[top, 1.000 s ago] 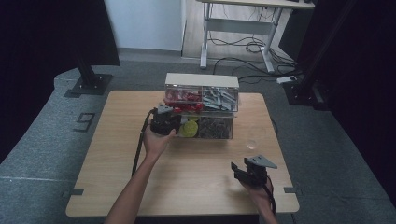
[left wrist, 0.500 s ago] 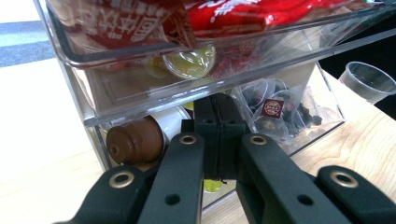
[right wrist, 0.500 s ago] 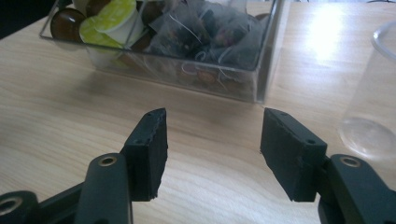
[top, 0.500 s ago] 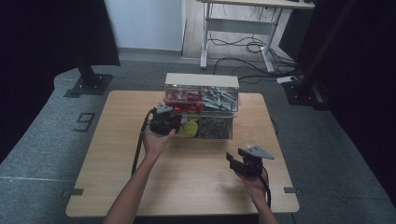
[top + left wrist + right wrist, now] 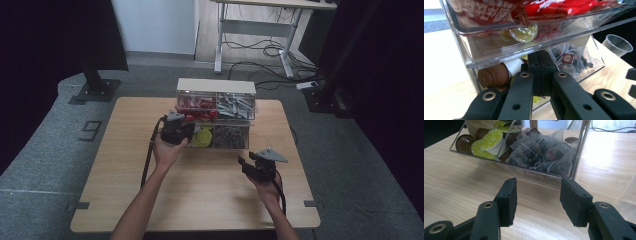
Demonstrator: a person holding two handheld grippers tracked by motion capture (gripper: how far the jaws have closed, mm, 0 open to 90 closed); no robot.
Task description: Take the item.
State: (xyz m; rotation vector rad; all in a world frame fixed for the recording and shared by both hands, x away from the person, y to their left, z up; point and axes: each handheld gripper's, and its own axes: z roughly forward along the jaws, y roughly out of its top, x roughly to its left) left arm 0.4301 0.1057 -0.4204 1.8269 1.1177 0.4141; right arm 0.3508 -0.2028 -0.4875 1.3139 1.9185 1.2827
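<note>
Left tool pressed together at the front of the clear drawer organiser, at 12 o'clock on the bench. Right tool stood apart, just been closing, nothing between, at 5 o'clock from the organiser, facing tea bags and coffee pods.

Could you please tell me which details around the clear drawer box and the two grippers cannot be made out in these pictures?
- Left gripper: its fingers are shut; whether they pinch a drawer handle is hidden behind them in its own view.
- Upper drawer: the red packets' print is cut off at the top edge.
- Tea bags: contents are too dark to identify.
- Plastic cup: too small in the high view.
</note>
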